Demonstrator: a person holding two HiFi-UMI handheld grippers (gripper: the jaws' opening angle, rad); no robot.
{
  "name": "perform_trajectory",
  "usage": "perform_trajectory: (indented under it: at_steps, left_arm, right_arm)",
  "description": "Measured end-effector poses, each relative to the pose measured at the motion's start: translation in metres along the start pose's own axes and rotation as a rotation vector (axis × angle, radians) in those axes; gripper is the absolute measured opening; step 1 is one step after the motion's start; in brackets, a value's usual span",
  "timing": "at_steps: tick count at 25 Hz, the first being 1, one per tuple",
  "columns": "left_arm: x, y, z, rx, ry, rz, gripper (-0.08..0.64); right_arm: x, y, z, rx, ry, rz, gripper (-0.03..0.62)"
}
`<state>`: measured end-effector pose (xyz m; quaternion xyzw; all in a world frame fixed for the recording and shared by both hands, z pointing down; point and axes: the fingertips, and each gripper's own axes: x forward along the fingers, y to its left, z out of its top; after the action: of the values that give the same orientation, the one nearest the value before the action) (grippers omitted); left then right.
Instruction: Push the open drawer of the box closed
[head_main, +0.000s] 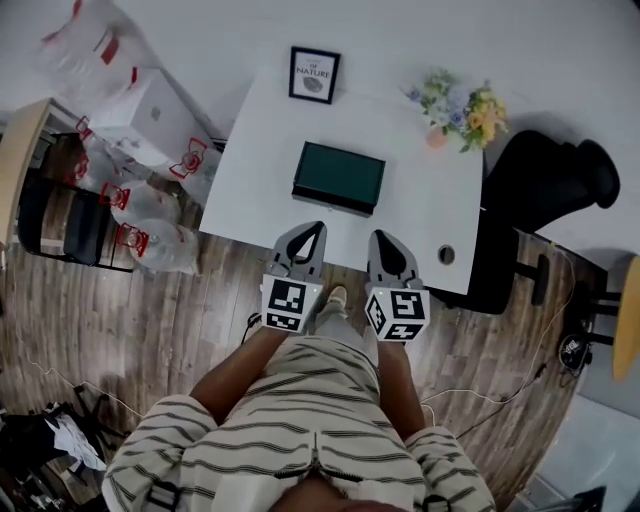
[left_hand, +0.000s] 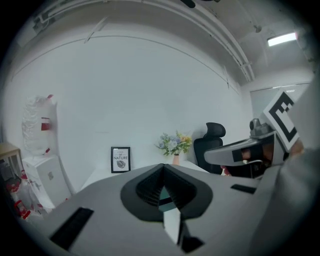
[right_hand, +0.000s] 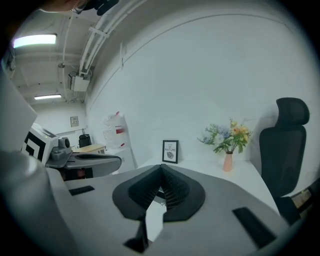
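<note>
Head view, centre of frame: dark green box (head_main: 338, 172) flat on the white counter (head_main: 250, 170), long side turned toward the lower edge of the frame. Along that lower side, a dark strip (head_main: 333, 203), probably the drawer front. Not readable from this height whether out or flush with the body. Fits either condition: drawer out and awaiting a push, or seated with both tools held clear.

Below the box: left gripper (head_main: 314, 236) and right gripper (head_main: 383, 246), side by side over the counter's near edge. Tips aimed up-frame at the dark strip and apart from it. No contact with box or counter.

Left gripper view: fingers (left_hand: 148, 185) pressed together at the tip, nothing between them. Right gripper view: fingers (right_hand: 175, 189) likewise pressed together, nothing held.

Probable reason for the joined fingers: no grasp needed for a push, and one blunt, stiff contact face instead of two thin ones.

Probable reason for the paired, parallel aim: even pressure on both halves of a wide front. Less risk of skewing the drawer, or of sliding a light box toward the framed print (head_main: 314, 74) at upper centre.
</note>
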<state>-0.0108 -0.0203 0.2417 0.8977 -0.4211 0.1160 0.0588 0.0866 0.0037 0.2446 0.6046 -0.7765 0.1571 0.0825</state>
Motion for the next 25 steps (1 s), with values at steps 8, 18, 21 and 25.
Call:
perform_trajectory:
  at_steps: [8, 18, 21, 25]
  left_arm:
    - [-0.020, 0.001, 0.024, 0.045, -0.057, -0.005, -0.002]
    - [-0.022, 0.001, 0.027, 0.069, -0.073, -0.015, -0.002]
    - [-0.023, 0.002, 0.029, 0.069, -0.080, -0.012, -0.002]
    - [-0.023, 0.002, 0.029, 0.070, -0.082, -0.015, -0.002]
  right_arm:
    - [-0.015, 0.021, 0.018, -0.037, -0.066, 0.004, 0.009]
    - [-0.020, 0.014, 0.029, -0.042, -0.113, -0.020, 0.009]
    - [-0.021, 0.015, 0.030, -0.044, -0.120, -0.018, 0.009]
    - [-0.020, 0.016, 0.031, -0.050, -0.126, -0.020, 0.009]
